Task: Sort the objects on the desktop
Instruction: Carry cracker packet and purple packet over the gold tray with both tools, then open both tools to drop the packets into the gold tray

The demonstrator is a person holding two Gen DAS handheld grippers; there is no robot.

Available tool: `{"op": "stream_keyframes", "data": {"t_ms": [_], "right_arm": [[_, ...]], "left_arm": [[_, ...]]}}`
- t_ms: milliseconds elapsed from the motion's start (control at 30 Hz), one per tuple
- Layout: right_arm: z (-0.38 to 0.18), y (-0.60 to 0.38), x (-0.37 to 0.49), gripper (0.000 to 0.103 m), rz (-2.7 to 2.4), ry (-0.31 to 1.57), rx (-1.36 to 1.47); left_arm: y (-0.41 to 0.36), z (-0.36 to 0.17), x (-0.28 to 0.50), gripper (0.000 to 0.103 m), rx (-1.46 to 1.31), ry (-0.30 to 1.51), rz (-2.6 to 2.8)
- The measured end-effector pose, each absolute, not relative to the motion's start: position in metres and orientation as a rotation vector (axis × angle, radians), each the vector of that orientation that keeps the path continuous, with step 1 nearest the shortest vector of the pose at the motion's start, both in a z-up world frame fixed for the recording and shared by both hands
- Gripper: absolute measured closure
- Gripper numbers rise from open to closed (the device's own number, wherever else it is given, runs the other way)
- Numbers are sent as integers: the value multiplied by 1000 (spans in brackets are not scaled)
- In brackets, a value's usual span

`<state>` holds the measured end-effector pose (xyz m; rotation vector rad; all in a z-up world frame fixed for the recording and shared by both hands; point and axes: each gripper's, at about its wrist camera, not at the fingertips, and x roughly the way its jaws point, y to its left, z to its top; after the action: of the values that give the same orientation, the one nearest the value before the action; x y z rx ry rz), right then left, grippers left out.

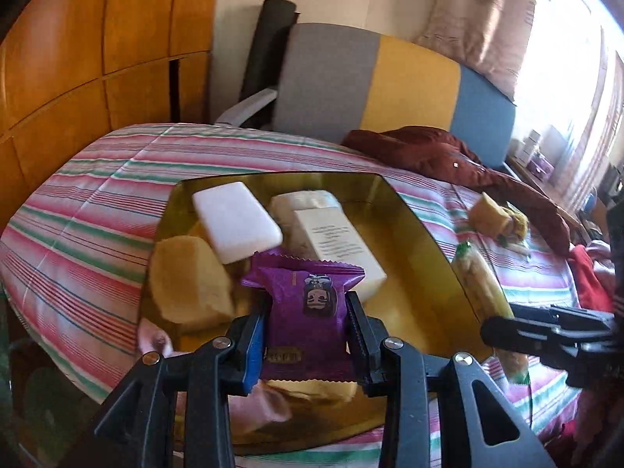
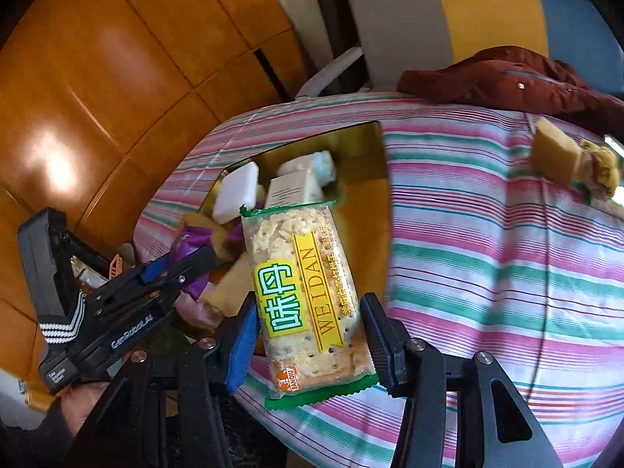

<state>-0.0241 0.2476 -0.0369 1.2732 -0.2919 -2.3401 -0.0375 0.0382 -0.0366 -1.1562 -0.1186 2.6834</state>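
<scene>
**Both grippers loaded over gold tray**

Left wrist view: the left gripper (image 1: 308, 327) clamps one purple foil snack packet (image 1: 308, 304) above the shiny gold rectangular tray (image 1: 413, 230), which holds one white block, one cream box and one yellow sponge. Advice: release low, over bare tray.

Right wrist view: the right gripper (image 2: 312, 335) grips one clear green-edged cracker packet (image 2: 308, 296) at the tray's edge; one wrapped yellow item lies apart on the striped cloth (image 2: 487, 257).

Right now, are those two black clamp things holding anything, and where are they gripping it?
Yes. The left tool pinches a purple snack packet by its two sides, low down. The right tool grips a cracker packet by its long sides near the lower end.
</scene>
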Motion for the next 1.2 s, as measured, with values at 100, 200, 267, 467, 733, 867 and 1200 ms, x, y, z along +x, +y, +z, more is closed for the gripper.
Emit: {"op": "stream_keyframes", "data": {"t_ms": [100, 200, 267, 467, 733, 867, 1200], "right_arm": [[-38, 237, -27, 51, -2332, -280, 1273], [-39, 229, -31, 51, -2332, -266, 1280], [-41, 224, -34, 51, -2335, -250, 1287], [-50, 217, -41, 50, -2347, -248, 1321], [-59, 213, -40, 50, -2343, -228, 1348], [-60, 213, -37, 40, -2355, -221, 1357], [-48, 215, -23, 24, -2441, -183, 1295]], "left_arm": [[33, -37, -40, 66, -1154, -132, 2694], [31, -38, -45, 66, -1160, -135, 2695], [30, -40, -48, 66, -1175, -133, 2692], [28, -45, -54, 66, -1202, -146, 2694], [25, -52, -54, 59, -1221, -161, 2694], [23, -46, -49, 55, -1194, -163, 2714], [19, -36, -38, 55, -1167, -170, 2736]]}}
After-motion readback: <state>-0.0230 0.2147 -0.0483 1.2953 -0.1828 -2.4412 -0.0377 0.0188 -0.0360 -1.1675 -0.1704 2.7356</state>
